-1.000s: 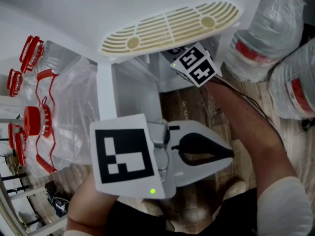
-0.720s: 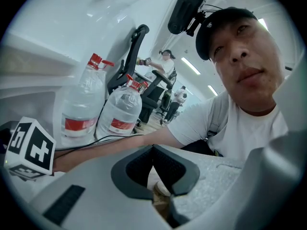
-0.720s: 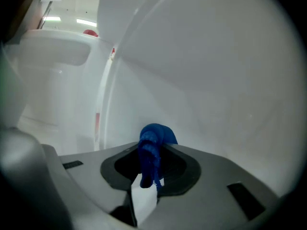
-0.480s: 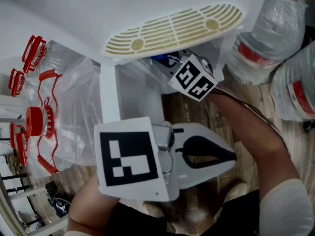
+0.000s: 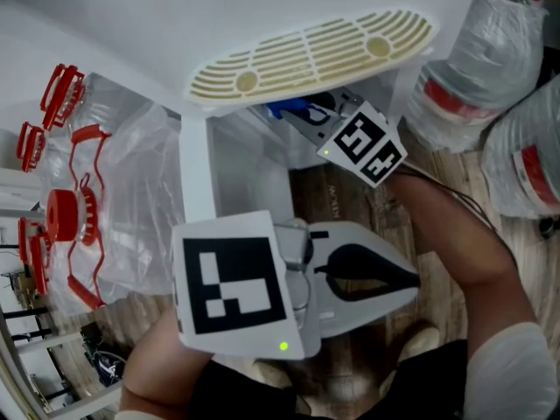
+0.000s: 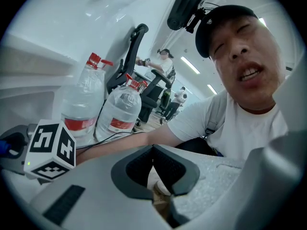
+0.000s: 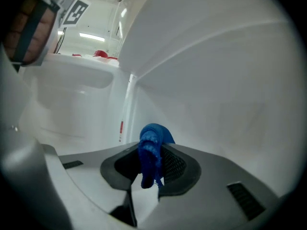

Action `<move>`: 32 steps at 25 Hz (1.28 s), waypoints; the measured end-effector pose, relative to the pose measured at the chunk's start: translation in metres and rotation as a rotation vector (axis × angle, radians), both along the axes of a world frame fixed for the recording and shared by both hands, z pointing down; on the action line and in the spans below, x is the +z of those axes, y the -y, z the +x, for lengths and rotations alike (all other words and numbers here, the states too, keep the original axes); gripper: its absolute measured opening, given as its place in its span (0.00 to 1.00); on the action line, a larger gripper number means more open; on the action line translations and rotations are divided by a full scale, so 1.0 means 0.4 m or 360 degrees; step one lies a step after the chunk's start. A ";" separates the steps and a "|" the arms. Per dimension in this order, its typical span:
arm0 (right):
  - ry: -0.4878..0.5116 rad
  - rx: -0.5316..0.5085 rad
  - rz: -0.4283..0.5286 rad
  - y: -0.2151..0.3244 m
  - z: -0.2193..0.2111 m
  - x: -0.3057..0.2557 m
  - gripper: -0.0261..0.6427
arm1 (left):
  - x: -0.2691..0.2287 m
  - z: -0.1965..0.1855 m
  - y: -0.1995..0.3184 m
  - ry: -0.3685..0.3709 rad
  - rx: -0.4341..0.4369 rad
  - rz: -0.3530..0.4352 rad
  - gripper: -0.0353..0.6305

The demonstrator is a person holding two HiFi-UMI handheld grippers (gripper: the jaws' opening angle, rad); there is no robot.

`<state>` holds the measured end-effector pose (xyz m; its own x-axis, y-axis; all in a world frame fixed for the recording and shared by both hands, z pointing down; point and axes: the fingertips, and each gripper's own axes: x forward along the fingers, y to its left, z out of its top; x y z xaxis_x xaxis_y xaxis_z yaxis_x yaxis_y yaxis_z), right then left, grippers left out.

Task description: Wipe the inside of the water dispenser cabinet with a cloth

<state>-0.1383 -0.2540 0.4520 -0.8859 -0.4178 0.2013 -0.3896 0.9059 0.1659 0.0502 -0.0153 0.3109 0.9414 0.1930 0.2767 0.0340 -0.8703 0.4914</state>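
In the head view, the right gripper (image 5: pixel 308 115) reaches into the white cabinet (image 5: pixel 241 178) under the drip tray (image 5: pixel 306 51). A bit of blue cloth (image 5: pixel 284 109) shows at its tip. The left gripper (image 5: pixel 409 278) hangs outside, lower down. In the left gripper view, its claw is closed tight with nothing in it. In the right gripper view, the claw pinches the cloth, with the cabinet's white walls all around.
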 end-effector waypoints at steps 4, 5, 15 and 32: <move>-0.0006 0.0119 0.0033 0.072 0.020 -0.017 0.17 | 0.002 0.002 -0.002 0.0007 0.0008 0.0006 0.06; -0.0018 0.0152 0.0038 0.094 0.020 -0.018 0.17 | 0.002 0.003 -0.001 0.0006 0.0010 0.0006 0.06; -0.0053 0.0196 0.0101 0.143 -0.061 -0.067 0.17 | 0.001 0.004 -0.004 0.0004 0.0017 0.0004 0.06; 0.0150 -0.0035 0.0245 -0.090 -0.046 -0.181 0.17 | 0.006 0.004 -0.004 0.0026 0.0013 0.0019 0.06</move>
